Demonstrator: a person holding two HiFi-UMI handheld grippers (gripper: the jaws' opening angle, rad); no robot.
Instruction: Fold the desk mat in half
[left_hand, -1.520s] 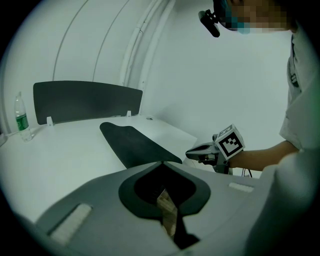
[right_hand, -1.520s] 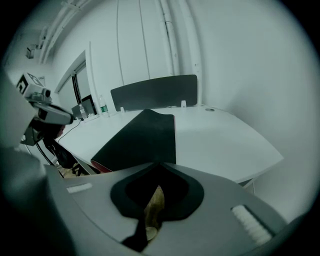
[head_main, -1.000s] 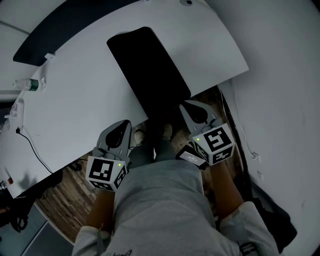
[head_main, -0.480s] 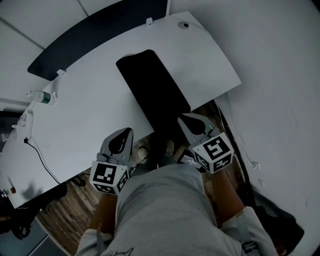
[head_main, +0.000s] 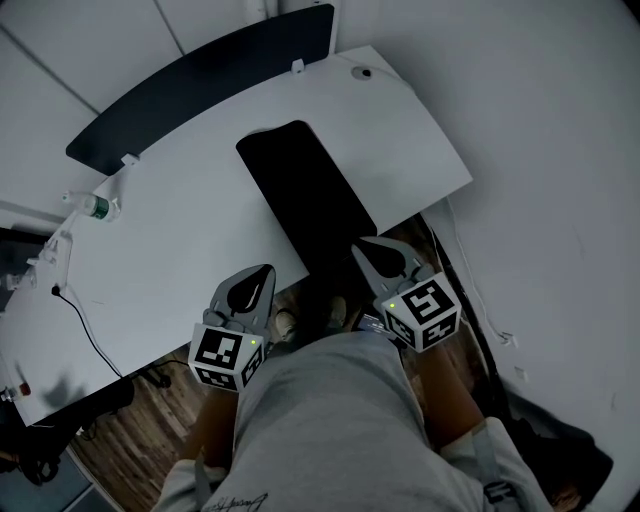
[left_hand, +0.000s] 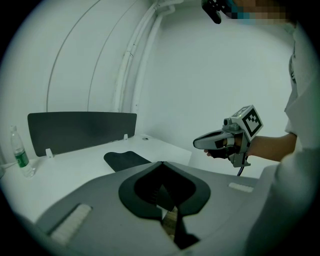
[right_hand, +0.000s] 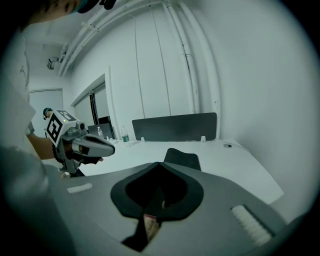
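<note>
The desk mat (head_main: 305, 195) lies flat on the white counter (head_main: 190, 240) as one long dark strip. It runs from near the middle of the counter to its near edge, where its end meets or slightly overhangs the edge by the right gripper (head_main: 366, 247). No view shows whether it is one layer or two, so this could be a mat spread open or one already doubled over. Both grippers hang off the near edge in front of the person's body, above the wooden floor (head_main: 140, 420). The left gripper (head_main: 264, 272) is just left of the mat's near end, and each has its jaws together on nothing. Flanking that end puts both in easy reach of its two near corners, which looks like the reason for the stance. Nothing lies on or against the mat. A water bottle (head_main: 92, 207) stands well away at the far left edge, a thin cable (head_main: 82, 312) trails over the left part, a dark divider panel (head_main: 200, 95) lines the far edge, and a small round grommet (head_main: 365, 72) sits near the far right corner.
</note>
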